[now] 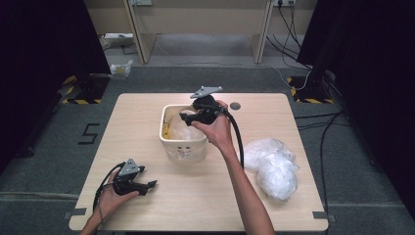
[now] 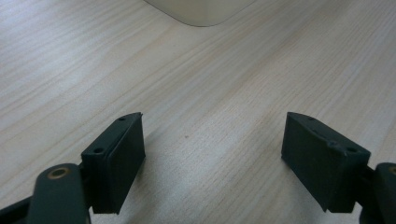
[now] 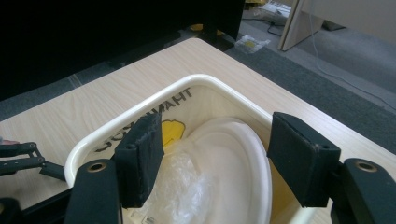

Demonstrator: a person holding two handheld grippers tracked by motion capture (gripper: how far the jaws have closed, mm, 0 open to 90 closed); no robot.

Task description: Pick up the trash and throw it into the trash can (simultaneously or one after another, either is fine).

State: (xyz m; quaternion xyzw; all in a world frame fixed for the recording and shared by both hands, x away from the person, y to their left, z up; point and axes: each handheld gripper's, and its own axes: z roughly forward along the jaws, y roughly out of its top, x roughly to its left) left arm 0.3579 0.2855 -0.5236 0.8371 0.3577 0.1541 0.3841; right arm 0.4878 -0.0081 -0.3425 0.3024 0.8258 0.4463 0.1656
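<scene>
Your table (image 1: pixel 147 112) spreads pale and woody under everything. Near its middle sits the cream bin (image 1: pixel 182 146), with lettering and a yellow mark on its inner wall, and inside it lie a white plate (image 3: pixel 243 154) leaning against the wall and crumpled clear plastic (image 3: pixel 180 189). Off to the right of the bin, well apart from it, a pile of clear bags (image 1: pixel 271 164) rests on the table. Your right tool (image 1: pixel 188 117) hangs over the bin's open top, tilted down into it, and its jaws stand apart with nothing pinched between them; the plate and the plastic lie below the pads, untouched. Your left tool (image 1: pixel 149 186) sits low at the near left part of the table, pointing toward the middle, jaws wide apart over bare wood, with the bin's rounded corner (image 2: pixel 201 11) just ahead of it.
</scene>
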